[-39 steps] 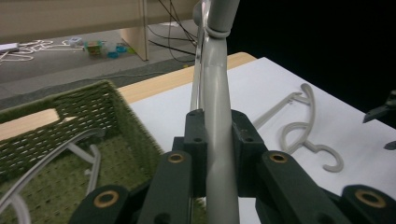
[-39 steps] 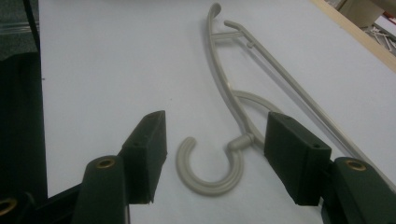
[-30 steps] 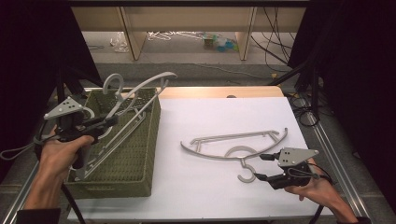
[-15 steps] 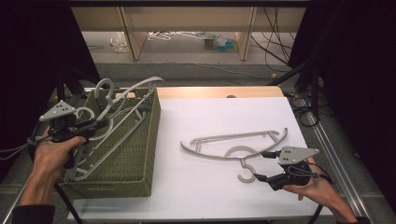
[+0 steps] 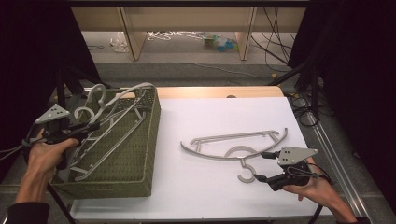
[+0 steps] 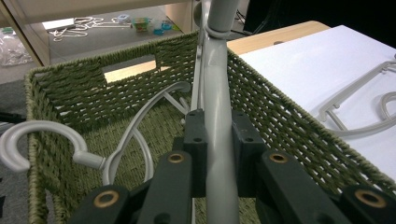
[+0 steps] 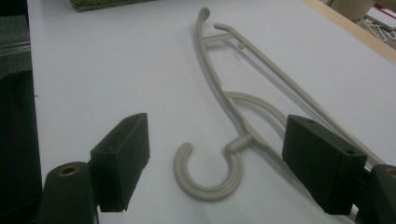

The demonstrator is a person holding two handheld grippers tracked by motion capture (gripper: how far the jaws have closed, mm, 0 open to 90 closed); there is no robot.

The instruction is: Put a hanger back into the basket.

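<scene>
A green woven basket [image 5: 140, 154] stands at the table's left with several grey plastic hangers in it. My left gripper [image 5: 93, 126] is over its left side, shut on the bar of one grey hanger [image 6: 217, 102], which slants across the basket [image 6: 280, 121] and sticks up over the far rim. A second hanger's hook [image 6: 28, 144] pokes over the basket's left wall. Another grey hanger [image 5: 233, 156] lies flat on the white tabletop [image 5: 210, 116]. My right gripper [image 5: 259, 166] is open, low over the table, with that hanger's hook [image 7: 210, 172] between its jaws, untouched.
A bare wooden strip [image 5: 219, 92] runs along the table's back edge. Cables [image 5: 303, 107] hang beside the right edge. On the floor beyond the table lie loose hangers [image 5: 173, 35] and shelf legs.
My left gripper has drawn the held hanger leftward and lower into the basket, so less of it sticks over the far rim. The right gripper and the table hanger have not moved.
</scene>
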